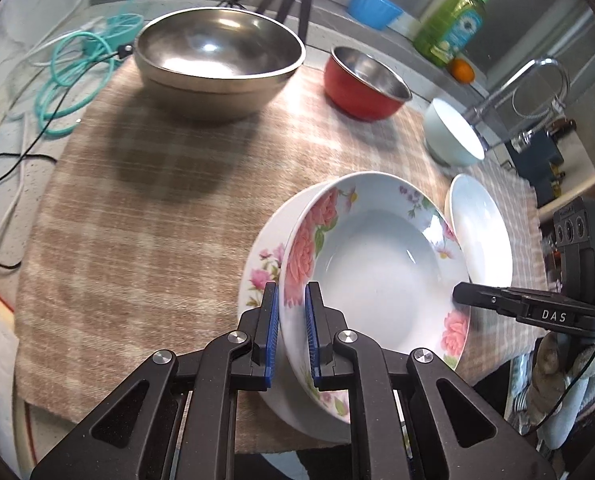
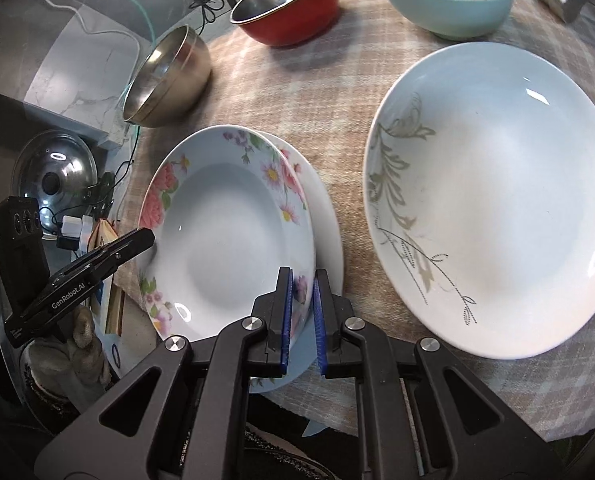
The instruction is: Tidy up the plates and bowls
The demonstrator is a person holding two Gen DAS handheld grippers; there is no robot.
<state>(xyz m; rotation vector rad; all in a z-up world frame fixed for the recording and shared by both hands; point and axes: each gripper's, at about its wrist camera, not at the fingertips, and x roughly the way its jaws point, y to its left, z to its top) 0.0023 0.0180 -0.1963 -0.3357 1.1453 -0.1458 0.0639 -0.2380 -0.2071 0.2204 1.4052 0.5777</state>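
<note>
Blue-padded fingers of the left gripper (image 1: pixel 291 336) clamp the near rim of the floral plate (image 1: pixel 373 264), which tilts over a second floral plate (image 1: pixel 263 268) on the checked cloth (image 1: pixel 137 220). The right gripper (image 2: pixel 302 320) grips the same plate's opposite rim. Beside the pair lies a white plate (image 2: pixel 493 200) with a grey leaf pattern. Farther back stand a steel bowl (image 1: pixel 217 60), a red bowl (image 1: pixel 365 84) and a pale blue bowl (image 1: pixel 451 132).
</note>
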